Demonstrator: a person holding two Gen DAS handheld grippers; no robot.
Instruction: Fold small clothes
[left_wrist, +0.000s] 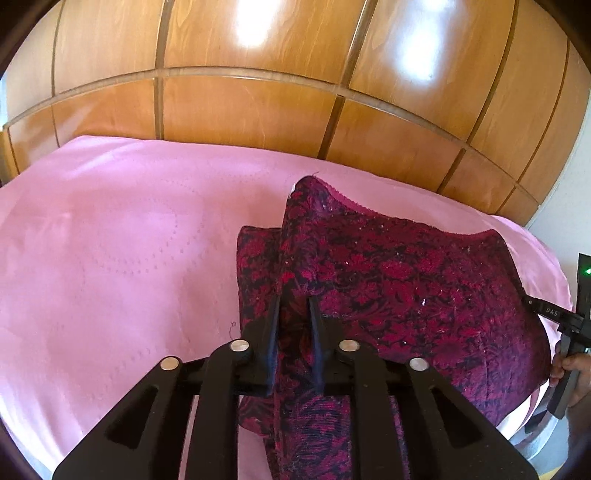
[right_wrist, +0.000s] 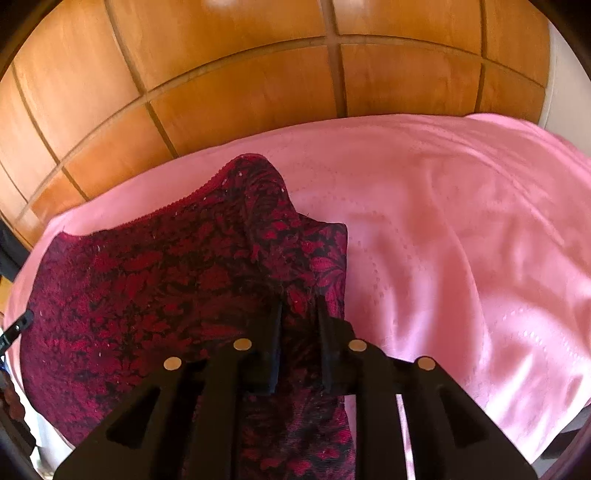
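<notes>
A small dark red and black floral garment (left_wrist: 388, 273) with a pink scalloped hem is held up over the pink bedsheet (left_wrist: 110, 240). My left gripper (left_wrist: 294, 306) is shut on a bunched fold at the garment's left side. My right gripper (right_wrist: 300, 306) is shut on the garment (right_wrist: 147, 273) at its other side, and the cloth hangs stretched between the two. The right gripper also shows at the right edge of the left wrist view (left_wrist: 532, 303), pinching the cloth's edge. The left gripper's tip shows at the left edge of the right wrist view (right_wrist: 26, 317).
A wooden panelled headboard (left_wrist: 258, 103) stands behind the bed; it also fills the back of the right wrist view (right_wrist: 221, 81). The pink bedsheet (right_wrist: 461, 240) is wrinkled. A white wall (left_wrist: 576, 177) lies at the far right.
</notes>
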